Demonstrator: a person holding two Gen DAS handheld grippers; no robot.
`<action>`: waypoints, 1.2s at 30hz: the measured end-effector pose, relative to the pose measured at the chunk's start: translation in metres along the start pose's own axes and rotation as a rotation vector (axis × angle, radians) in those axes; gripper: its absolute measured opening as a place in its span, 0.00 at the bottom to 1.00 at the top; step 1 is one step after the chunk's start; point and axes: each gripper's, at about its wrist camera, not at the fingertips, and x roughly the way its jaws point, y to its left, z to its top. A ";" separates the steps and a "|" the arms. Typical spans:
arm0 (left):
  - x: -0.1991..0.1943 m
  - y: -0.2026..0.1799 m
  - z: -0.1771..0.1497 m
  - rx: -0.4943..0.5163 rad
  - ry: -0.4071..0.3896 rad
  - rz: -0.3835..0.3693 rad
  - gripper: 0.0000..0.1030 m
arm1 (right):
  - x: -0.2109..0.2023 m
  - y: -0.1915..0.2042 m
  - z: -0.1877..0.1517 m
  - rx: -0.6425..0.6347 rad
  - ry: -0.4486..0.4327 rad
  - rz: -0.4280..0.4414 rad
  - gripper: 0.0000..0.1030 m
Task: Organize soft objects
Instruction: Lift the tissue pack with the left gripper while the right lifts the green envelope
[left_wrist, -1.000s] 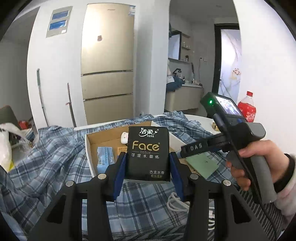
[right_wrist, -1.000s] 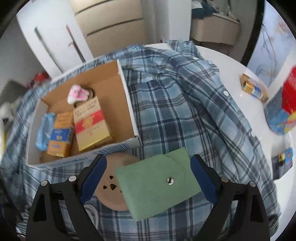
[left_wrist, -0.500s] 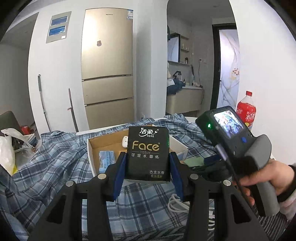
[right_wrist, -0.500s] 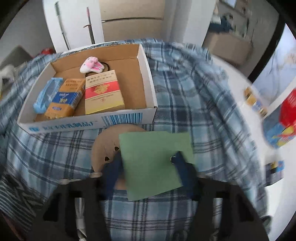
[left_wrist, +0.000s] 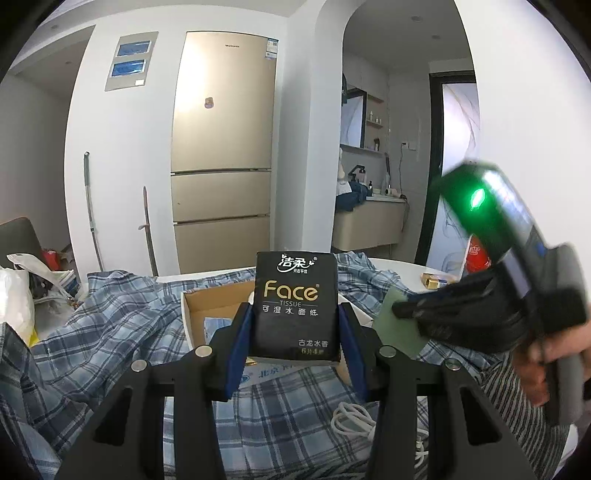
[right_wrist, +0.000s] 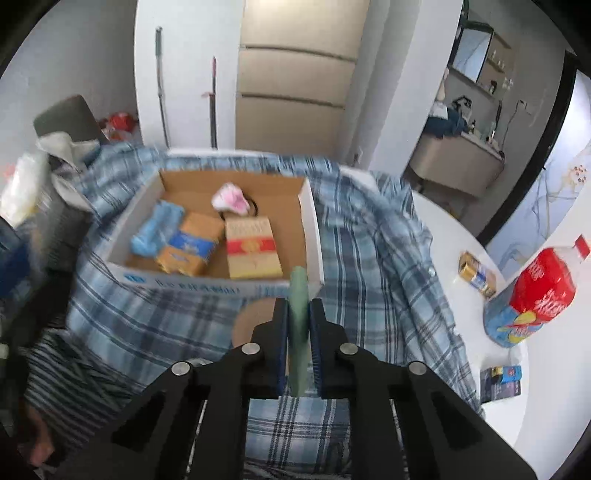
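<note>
The black tissue pack (left_wrist: 296, 306), printed "Face TISSUE" in gold, stands upright, pinched between the left gripper's (left_wrist: 295, 332) jaws above the near edge of the cardboard box (right_wrist: 312, 236). The right gripper's (right_wrist: 298, 332) jaws are pressed on a flat green pouch (right_wrist: 298, 295), held edge-on just short of the box. Inside the box lie a blue packet (right_wrist: 157, 229) at 9 o'clock, an orange-and-blue pack (right_wrist: 188, 249), a red-banded tan carton (right_wrist: 251, 247) and a pink-and-white plush (right_wrist: 231, 197) at 12. A plaid shirt (right_wrist: 369, 258) covers the tabletop (right_wrist: 450, 229); a red bottle (right_wrist: 543, 284) stands at 3 o'clock.
</note>
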 end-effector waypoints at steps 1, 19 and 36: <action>-0.001 0.000 0.000 -0.001 -0.004 -0.002 0.47 | -0.004 -0.001 0.002 0.005 -0.013 0.008 0.10; -0.003 0.000 0.001 0.005 -0.016 -0.011 0.47 | 0.013 0.000 -0.005 0.029 0.019 0.092 0.10; 0.000 0.001 -0.001 -0.002 -0.014 -0.014 0.47 | 0.049 -0.003 -0.024 0.061 0.095 0.191 0.06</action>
